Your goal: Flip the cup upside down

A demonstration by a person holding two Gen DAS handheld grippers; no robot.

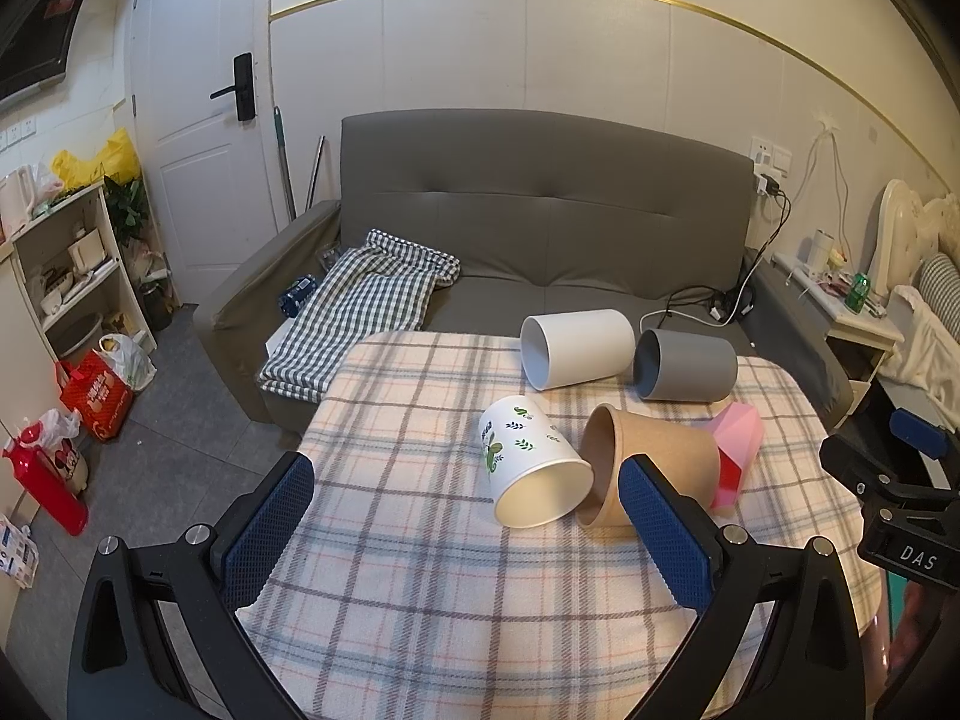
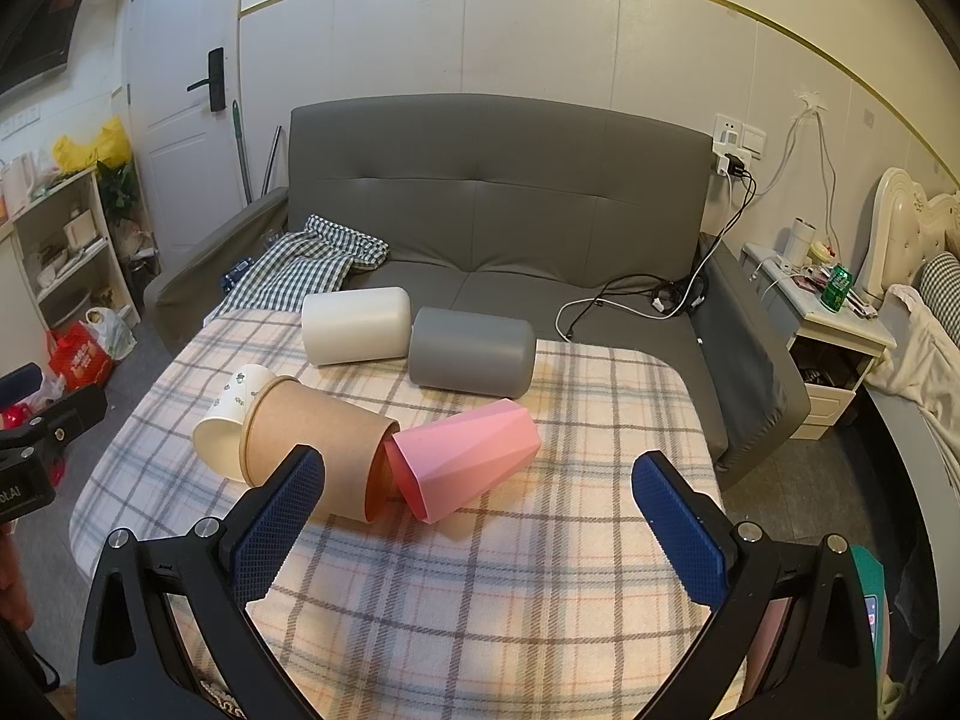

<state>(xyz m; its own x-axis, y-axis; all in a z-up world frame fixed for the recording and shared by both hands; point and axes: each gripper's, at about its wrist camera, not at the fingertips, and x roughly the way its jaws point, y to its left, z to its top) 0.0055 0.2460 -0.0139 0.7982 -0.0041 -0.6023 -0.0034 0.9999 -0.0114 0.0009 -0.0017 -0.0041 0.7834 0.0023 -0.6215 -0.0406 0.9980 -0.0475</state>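
Five cups are lying on their sides on the plaid-covered table (image 2: 540,570), none yet inverted, and the task does not say which is meant. Toward the middle, the kraft paper cup (image 2: 318,450) is resting with its base touching the mouth of the faceted pink cup (image 2: 474,456), while the leaf-printed white paper cup (image 1: 528,462) is leaning against the kraft cup's rim on the side nearer the table's left edge. Along the far edge, by the sofa (image 2: 510,192), a smooth white tumbler (image 2: 357,327) and a matte grey tumbler (image 2: 474,360) are lying side by side, seemingly touching. The left tool (image 1: 468,516) is hovering over the near-left part of the table, jaws spread wide and gripping nothing; the right tool (image 2: 480,510) is likewise spread and empty above the near edge, framing the pink and kraft cups. The risks, as I judge them: round walls are free to roll on the soft cloth, so a nudge to one cup could be sending its neighbours toward an edge; the thin paper cups may be crushing or ovalising under a firm pinch; the tumblers look slick and rigid and may be slipping between the textured blue pads (image 2: 276,534) mid-turn; the pink cup's angled facets may be giving uneven contact.
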